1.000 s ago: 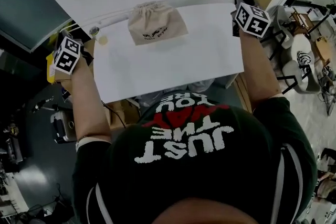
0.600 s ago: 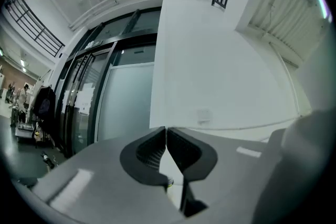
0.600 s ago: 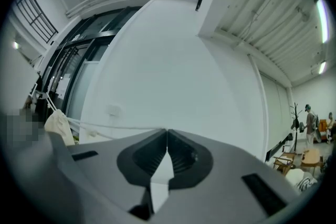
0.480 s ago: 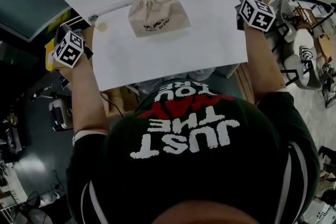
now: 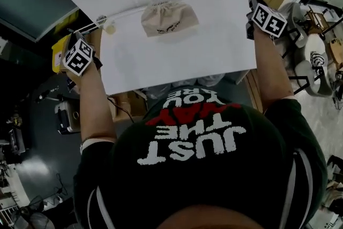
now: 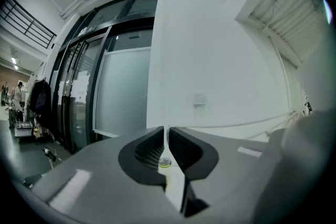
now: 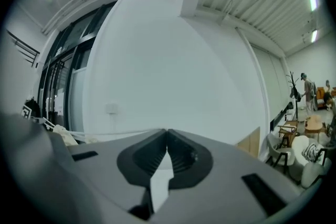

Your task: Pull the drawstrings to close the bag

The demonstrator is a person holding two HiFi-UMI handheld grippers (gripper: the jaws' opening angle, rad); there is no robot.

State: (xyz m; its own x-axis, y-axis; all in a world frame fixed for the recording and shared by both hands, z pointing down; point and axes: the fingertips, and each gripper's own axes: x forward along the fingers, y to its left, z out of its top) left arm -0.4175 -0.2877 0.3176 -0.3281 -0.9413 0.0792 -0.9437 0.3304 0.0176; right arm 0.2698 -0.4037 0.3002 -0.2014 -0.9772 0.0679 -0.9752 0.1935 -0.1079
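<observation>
the cream bag point(image 5: 169, 19) lies at the far edge of the white table point(image 5: 177, 61), its mouth looking gathered, with a drawstring point(image 7: 116, 132) running out to each side. the right gripper point(image 7: 166, 138) is pinched tight on its cord. the left gripper point(image 6: 167, 136) has just been opening and stands a slit apart, the cord at its tips seemingly unpressed. i'd release one side at a time and lay the cords down slack, so the bag isn't tugged.
</observation>
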